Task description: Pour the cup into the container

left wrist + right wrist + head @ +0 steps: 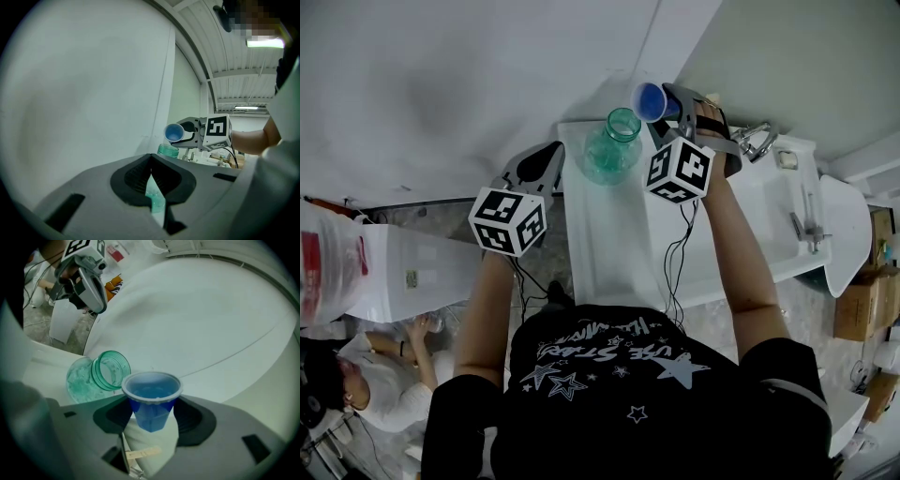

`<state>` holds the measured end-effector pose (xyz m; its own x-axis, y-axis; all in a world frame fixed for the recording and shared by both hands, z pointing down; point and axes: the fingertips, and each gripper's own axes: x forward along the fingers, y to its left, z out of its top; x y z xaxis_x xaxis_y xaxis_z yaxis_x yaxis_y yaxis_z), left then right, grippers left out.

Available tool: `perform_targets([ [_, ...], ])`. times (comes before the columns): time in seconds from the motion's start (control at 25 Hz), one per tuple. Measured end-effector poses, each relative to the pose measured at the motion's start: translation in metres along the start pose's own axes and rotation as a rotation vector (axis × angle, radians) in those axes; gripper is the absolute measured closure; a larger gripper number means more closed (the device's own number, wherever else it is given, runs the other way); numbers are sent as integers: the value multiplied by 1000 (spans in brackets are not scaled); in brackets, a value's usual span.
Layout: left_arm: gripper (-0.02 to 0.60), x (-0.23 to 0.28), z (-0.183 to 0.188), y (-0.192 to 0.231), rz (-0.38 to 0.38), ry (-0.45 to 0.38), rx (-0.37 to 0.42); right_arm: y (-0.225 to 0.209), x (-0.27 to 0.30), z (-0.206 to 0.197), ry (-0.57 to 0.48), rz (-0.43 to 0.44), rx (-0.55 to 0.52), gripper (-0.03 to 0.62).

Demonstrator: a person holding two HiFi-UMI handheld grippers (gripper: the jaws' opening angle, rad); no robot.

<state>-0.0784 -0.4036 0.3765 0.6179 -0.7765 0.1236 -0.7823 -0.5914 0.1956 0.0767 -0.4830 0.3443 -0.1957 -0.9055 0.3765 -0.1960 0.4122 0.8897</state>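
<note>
A blue plastic cup (651, 101) is held in my right gripper (664, 105), which is shut on it. The cup is tipped with its mouth toward the left, just right of and above a green glass jar (614, 145) that stands on the white table (609, 244). In the right gripper view the cup (151, 399) sits between the jaws with the jar's open mouth (111, 370) close at its left. My left gripper (544, 157) hovers at the table's left edge, left of the jar, shut and empty. From the left gripper view the cup (174, 132) hangs above the jar's rim (168, 150).
A white wall runs close behind the table. At the right lies a white sink (787, 225) with a metal tap (757, 141). A white cabinet (412, 277) stands on the left, with a crouching person (356, 380) beside it. Cardboard boxes (862, 305) sit at the far right.
</note>
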Motion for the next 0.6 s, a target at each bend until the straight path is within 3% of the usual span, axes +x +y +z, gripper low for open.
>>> perform_targets([
  [0.28, 572, 0, -3, -1, -2, 9, 25, -1, 2, 0, 31, -61, -117, 319],
  [0.6, 572, 2, -3, -6, -15, 16, 61, -1, 2, 5, 29, -96, -176, 318],
])
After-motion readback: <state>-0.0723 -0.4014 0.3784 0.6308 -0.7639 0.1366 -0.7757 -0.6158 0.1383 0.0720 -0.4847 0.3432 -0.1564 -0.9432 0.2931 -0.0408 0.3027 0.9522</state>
